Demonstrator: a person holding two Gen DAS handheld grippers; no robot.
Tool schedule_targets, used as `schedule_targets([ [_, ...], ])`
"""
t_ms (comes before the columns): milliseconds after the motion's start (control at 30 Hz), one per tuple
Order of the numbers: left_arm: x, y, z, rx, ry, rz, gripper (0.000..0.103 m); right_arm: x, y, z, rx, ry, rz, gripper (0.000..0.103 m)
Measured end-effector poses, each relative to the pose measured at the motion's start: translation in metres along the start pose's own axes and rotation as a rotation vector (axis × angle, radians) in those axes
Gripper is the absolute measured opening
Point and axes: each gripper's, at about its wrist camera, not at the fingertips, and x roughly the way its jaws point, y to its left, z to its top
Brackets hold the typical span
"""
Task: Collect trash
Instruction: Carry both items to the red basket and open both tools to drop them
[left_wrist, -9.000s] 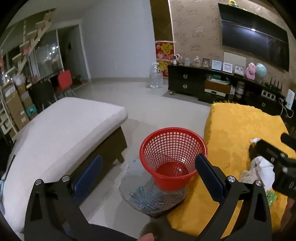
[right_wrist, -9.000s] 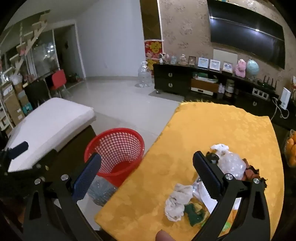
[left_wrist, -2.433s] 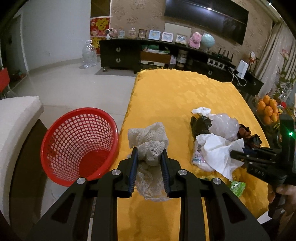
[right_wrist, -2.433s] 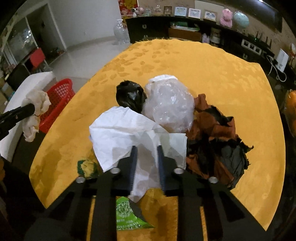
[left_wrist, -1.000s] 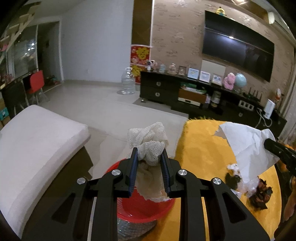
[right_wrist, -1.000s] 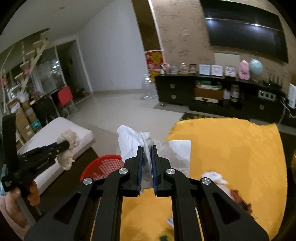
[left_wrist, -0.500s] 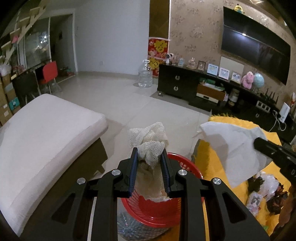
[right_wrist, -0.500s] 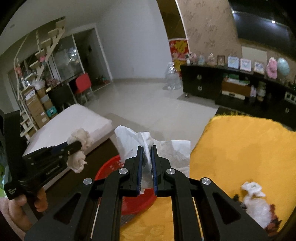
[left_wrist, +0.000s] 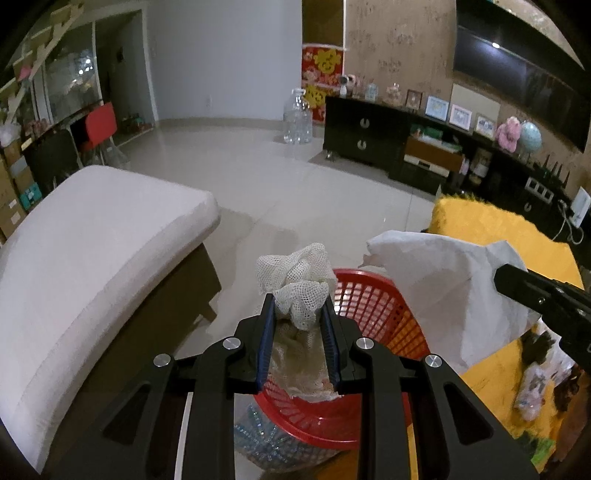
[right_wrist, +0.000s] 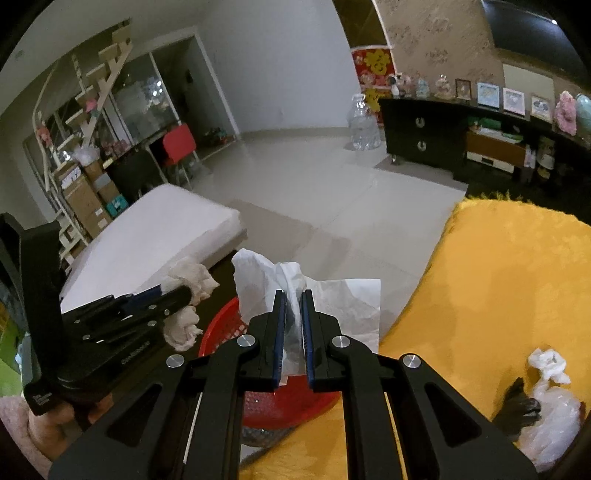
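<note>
My left gripper (left_wrist: 297, 299) is shut on a crumpled white mesh rag (left_wrist: 295, 278) and holds it above the red mesh basket (left_wrist: 373, 306) on the floor. My right gripper (right_wrist: 293, 295) is shut on a sheet of white paper (right_wrist: 343, 299) and holds it over the same basket (right_wrist: 221, 332). In the left wrist view the paper (left_wrist: 443, 284) hangs at the right, beside the basket's rim. The left gripper with the rag (right_wrist: 192, 280) shows at the left of the right wrist view.
A table with a yellow cloth (right_wrist: 498, 280) stands to the right, with a clear plastic bag (right_wrist: 550, 421) and dark trash (right_wrist: 517, 406) on it. A white cushioned bench (left_wrist: 85, 240) is at the left. A dark TV cabinet (left_wrist: 369, 133) lines the far wall.
Both grippers have moved left from the table to above the red basket, each still holding its piece. The basket now sits lower and closer under them.
</note>
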Motion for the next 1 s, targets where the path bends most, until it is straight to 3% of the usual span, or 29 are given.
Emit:
schedule_targets([
  [400, 0.029, -0.001, -0.014, 0.029, 0.085, -0.026, 0.023, 0.032, 0.005, -0.015, 0.018, 0.097, 0.019, 0.01],
  [567, 0.029, 0.001, -0.015, 0.015, 0.086, -0.035, 0.03, 0.038, 0.003, -0.018, 0.033, 0.12, 0.033, 0.011],
  [667, 0.027, 0.001, -0.012, 0.015, 0.078, -0.034, 0.038, 0.038, 0.002, -0.018, 0.038, 0.126, 0.045, 0.018],
  [733, 0.025, 0.003, -0.011, 0.009, 0.067, -0.033, 0.046, 0.038, 0.002, -0.018, 0.037, 0.125, 0.041, 0.029],
  [800, 0.022, 0.006, -0.01, -0.003, 0.058, -0.032, 0.049, 0.037, 0.002, -0.018, 0.04, 0.119, 0.03, 0.036],
  [1000, 0.006, 0.005, -0.004, -0.004, -0.005, -0.024, 0.066, 0.022, -0.004, -0.014, 0.028, 0.07, -0.006, 0.048],
])
